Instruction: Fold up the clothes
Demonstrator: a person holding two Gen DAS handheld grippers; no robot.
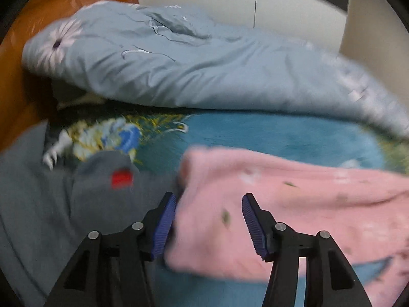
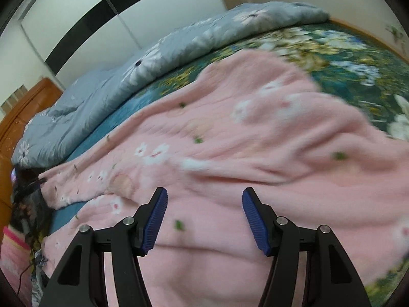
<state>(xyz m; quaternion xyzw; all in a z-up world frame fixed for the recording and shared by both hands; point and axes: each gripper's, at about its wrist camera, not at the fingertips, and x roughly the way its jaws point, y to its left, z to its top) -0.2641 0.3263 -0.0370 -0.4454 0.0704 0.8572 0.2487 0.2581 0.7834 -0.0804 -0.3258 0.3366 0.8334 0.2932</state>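
Bedroom: white wardrobe doors (image 2: 76, 15) with a black band behind a bed with an orange wooden headboard (image 1: 18, 58). Teal floral bedsheet (image 2: 340, 51); blue-grey duvet (image 1: 179, 71) bunched along its far side. Pink floral fleece garment (image 2: 230, 140) spread on sheet, long axis near-left to far-right. Grey garment (image 1: 46, 199) at its left end. Left gripper (image 1: 209, 225) jaws wide, straddling pink edge. Right gripper (image 2: 204, 220) jaws wide above the fleece, holding nothing.
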